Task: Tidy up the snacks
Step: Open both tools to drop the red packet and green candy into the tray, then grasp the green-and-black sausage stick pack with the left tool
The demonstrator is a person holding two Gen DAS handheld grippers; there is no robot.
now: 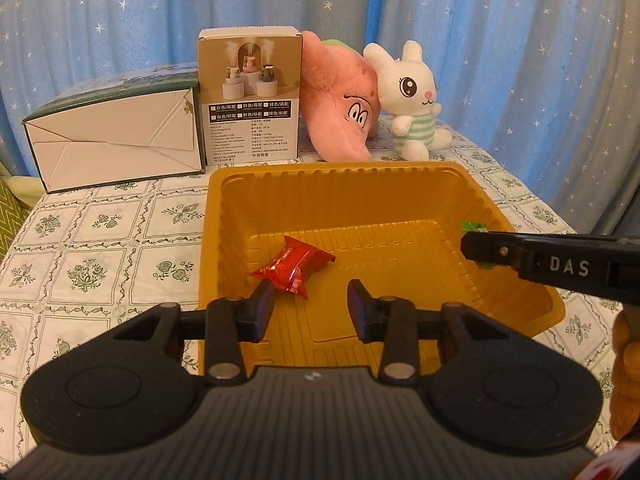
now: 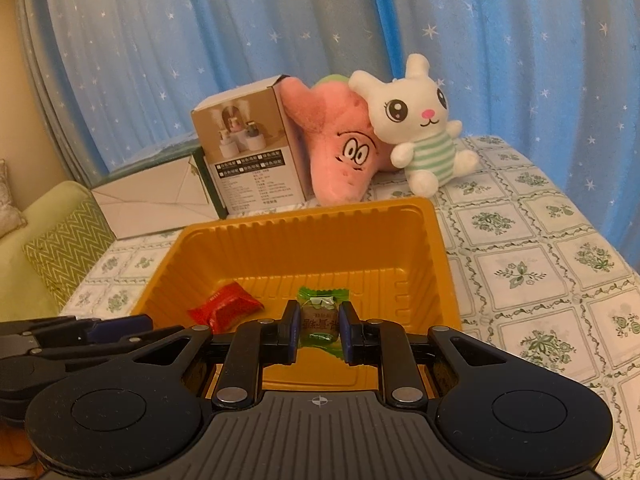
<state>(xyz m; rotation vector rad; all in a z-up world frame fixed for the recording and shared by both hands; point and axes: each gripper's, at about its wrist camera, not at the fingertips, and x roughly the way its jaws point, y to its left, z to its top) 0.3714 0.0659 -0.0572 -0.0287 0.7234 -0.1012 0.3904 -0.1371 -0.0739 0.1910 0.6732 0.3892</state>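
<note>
Left wrist view is showing the table [image 1: 100,216] under a green-flowered cloth, with a blue starred curtain [image 1: 120,12] hanging behind it. Along the far edge a white carton [image 1: 116,140] is lying on its side, a brown printed box [image 1: 250,96] is standing upright just beside it, a pink plush [image 1: 340,104] is leaning against that box, and a white rabbit plush [image 1: 412,96] is sitting against the pink one. None of these is standing between the claws and the gold tray [image 1: 340,188], which is sitting nearer the camera.

Inside the tray, a red-wrapped snack [image 1: 294,268] is lying loose on the floor at the left side. The left claw [image 1: 312,300] is hovering over the near rim with its fingers spread apart and nothing between them; the red snack is lying just beyond the left fingertip, and contact with it cannot be judged. The right claw [image 1: 480,250] is reaching in from the right side, with a sliver of green wrapper showing at its tip.

Right wrist view is making plain what the other hides: the right claw [image 2: 319,330] is pinching a green-wrapped snack [image 2: 320,320] between its pads, over the tray [image 2: 304,216] floor. It is also showing a green sofa cushion [image 2: 64,248] beside the table at left. A hand [image 1: 624,344] is showing only at the right edge of the left wrist view.
</note>
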